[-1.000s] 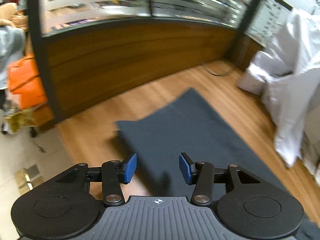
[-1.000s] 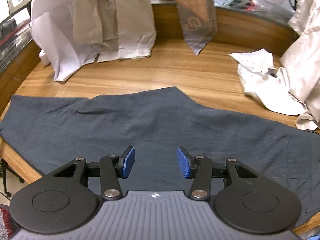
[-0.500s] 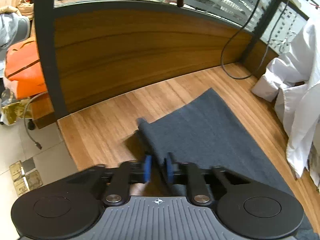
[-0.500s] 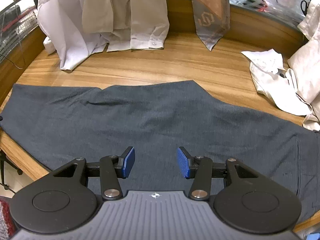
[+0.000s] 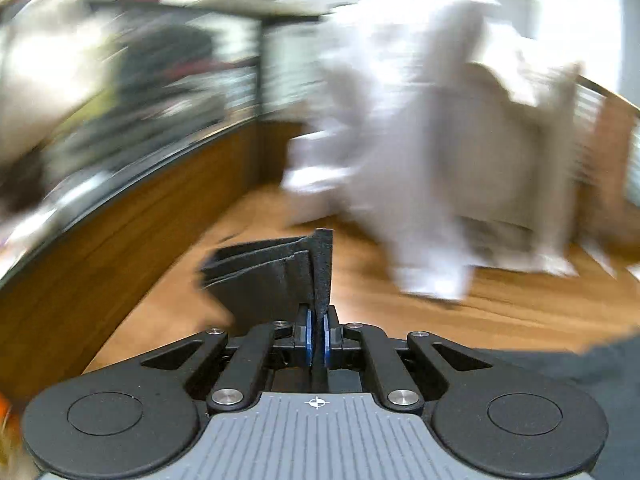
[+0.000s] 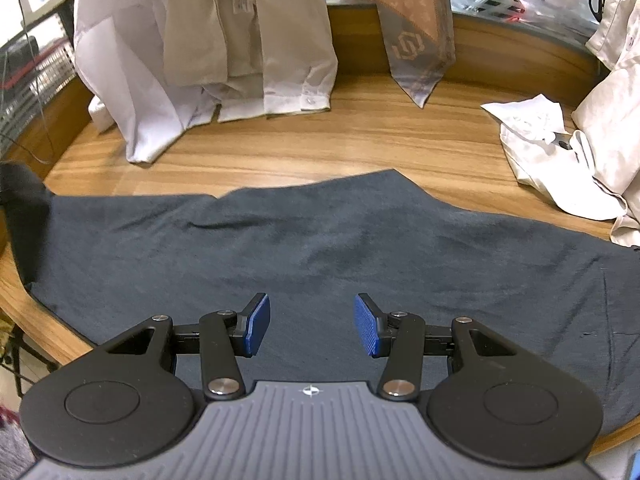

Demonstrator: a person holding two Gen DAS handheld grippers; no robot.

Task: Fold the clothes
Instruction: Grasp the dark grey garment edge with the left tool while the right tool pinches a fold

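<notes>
Dark grey trousers lie spread across the wooden table in the right wrist view. My right gripper hovers just above their near part, open, with nothing between its blue pads. At the far left of that view the leg end is lifted off the table. In the blurred left wrist view my left gripper is shut on that leg end, and the pinched dark cloth stands up in folds ahead of the pads, above the table.
White and beige shirts hang at the back left, and a patterned scarf hangs beside them. Crumpled white garments lie at the right. A wooden counter wall rises left of the table.
My left gripper closed on the end of the trouser leg, then lifted it, rolled and swung toward the hanging shirts. The right gripper stayed open and barely moved.
</notes>
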